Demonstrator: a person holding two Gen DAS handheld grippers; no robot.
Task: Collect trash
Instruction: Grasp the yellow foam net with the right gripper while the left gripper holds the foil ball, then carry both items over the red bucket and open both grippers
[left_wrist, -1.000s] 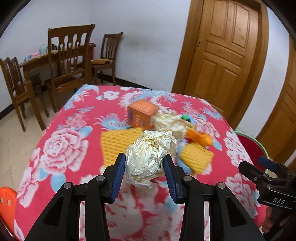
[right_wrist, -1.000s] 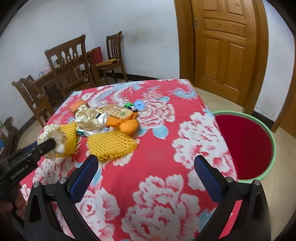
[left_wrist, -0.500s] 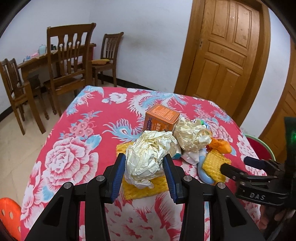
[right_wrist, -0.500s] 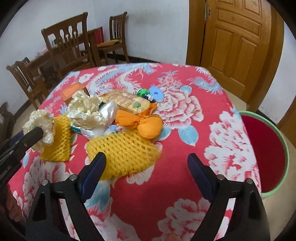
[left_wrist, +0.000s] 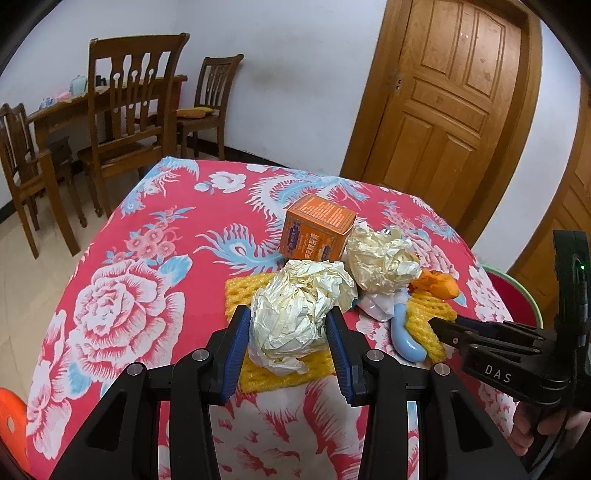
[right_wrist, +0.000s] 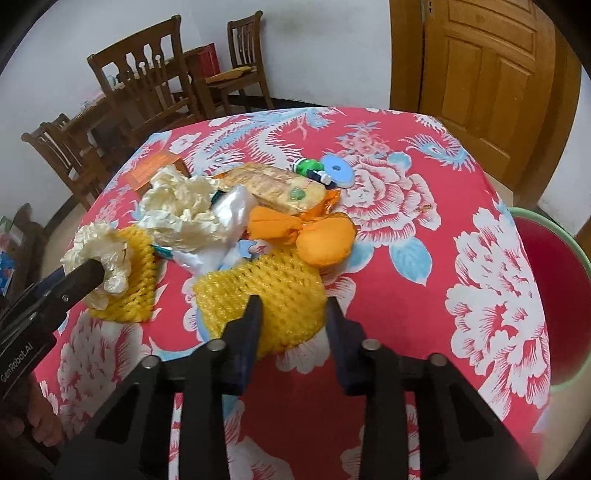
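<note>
My left gripper (left_wrist: 290, 326) is shut on a crumpled cream paper ball (left_wrist: 299, 314) and holds it over a yellow foam net (left_wrist: 258, 373). It also shows in the right wrist view (right_wrist: 99, 254). My right gripper (right_wrist: 293, 314) has closed around the near edge of a second yellow foam net (right_wrist: 269, 291); it also shows in the left wrist view (left_wrist: 439, 326). Behind lie another cream paper ball (left_wrist: 380, 258), an orange box (left_wrist: 317, 232), orange wrappers (right_wrist: 314, 236) and a biscuit packet (right_wrist: 280, 186). A red bin (right_wrist: 554, 266) with a green rim stands at the table's right.
The table (left_wrist: 122, 280) has a red floral cloth. A blue disc (right_wrist: 336, 170) and a small green item (right_wrist: 308, 166) lie farther back. Wooden chairs (left_wrist: 129, 110) and a table stand at the back left. A wooden door (left_wrist: 450, 92) is at the back right.
My right gripper has moved in and narrowed from wide open onto the near yellow foam net. My left gripper still holds the paper ball, slightly shifted.
</note>
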